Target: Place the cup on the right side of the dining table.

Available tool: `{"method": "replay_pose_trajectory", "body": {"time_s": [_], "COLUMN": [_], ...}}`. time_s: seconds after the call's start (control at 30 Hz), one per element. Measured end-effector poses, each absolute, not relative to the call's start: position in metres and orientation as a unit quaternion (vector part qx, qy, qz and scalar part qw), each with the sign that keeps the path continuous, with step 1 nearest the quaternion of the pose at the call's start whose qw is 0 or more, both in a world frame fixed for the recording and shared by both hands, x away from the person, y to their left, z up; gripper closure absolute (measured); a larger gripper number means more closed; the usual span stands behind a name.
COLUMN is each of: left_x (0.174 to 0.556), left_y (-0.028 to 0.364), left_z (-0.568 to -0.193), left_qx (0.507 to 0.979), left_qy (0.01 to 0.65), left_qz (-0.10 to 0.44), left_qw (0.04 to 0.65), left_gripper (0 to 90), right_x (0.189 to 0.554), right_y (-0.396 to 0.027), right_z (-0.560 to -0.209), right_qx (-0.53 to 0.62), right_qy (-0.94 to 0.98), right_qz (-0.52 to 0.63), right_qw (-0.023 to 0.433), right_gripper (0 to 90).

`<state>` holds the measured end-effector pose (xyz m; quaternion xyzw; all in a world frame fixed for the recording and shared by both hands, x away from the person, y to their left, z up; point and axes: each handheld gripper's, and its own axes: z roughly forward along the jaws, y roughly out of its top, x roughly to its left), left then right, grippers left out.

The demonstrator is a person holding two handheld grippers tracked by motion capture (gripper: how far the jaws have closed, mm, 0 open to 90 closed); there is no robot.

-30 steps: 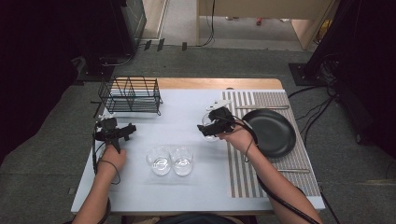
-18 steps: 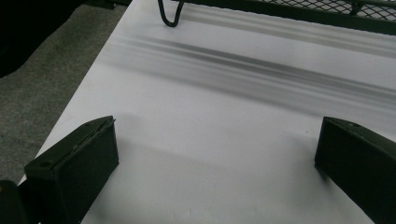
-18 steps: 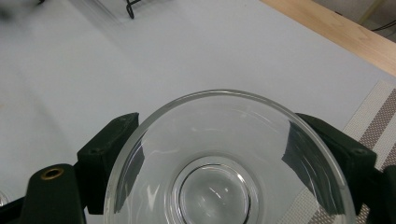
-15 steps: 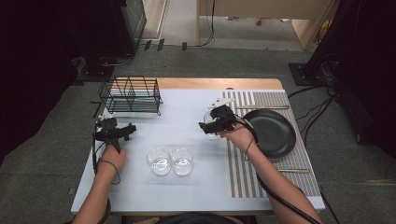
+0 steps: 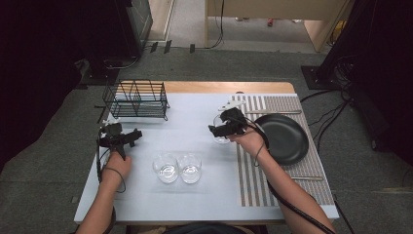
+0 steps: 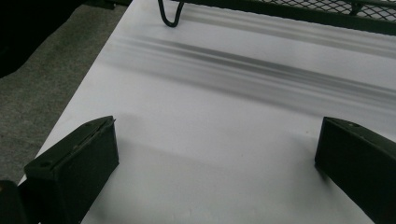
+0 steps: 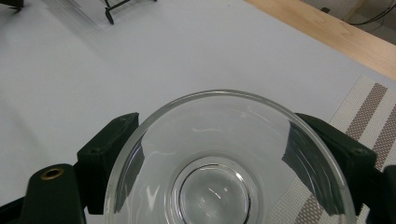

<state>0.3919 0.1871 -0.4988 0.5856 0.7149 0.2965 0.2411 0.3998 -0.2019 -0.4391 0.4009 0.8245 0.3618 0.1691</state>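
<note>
Between the jaws of the right gripper, just off the left edge of the striped placemat, we find a clear glass bowl; in the right gripper view one black jaw bears on each side of its wall, its mouth faces the camera and its round base shows through the glass, so we record it as gripped. In the high view the bowl appears below the gripper, over the white table; whether it rests on the surface or is lifted off it we cannot tell. On the placemat to the right of the right hand lies a black plate. Nearer the person, towards the middle of the table, two further glass bowls stand side by side, touching or nearly so, well apart from the gripped one. At the far left of the table stands a black wire rack. The left gripper is held near the left edge of the table, in front of the rack; in the left gripper view its jaws stand wide apart over bare white surface with nothing between them, and a foot of the rack shows at the top.
</note>
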Motion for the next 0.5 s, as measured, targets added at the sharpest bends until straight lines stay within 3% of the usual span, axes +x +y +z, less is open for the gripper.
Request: {"method": "replay_pose_trajectory", "body": {"time_s": [0.5], "left_x": [0.3916], "left_y": [0.1874], "left_z": [-0.4987], "left_qx": [0.585], "left_qy": [0.715], "left_qz": [0.296], "left_qw": [0.242], "left_gripper": [0.0], "right_x": [0.4078], "right_y": [-0.2080], "right_z": [-0.4402], "right_qx": [0.417], "right_qy": [0.816], "right_qz": [0.362], "right_qw": [0.172], "right_gripper": [18.6]}}
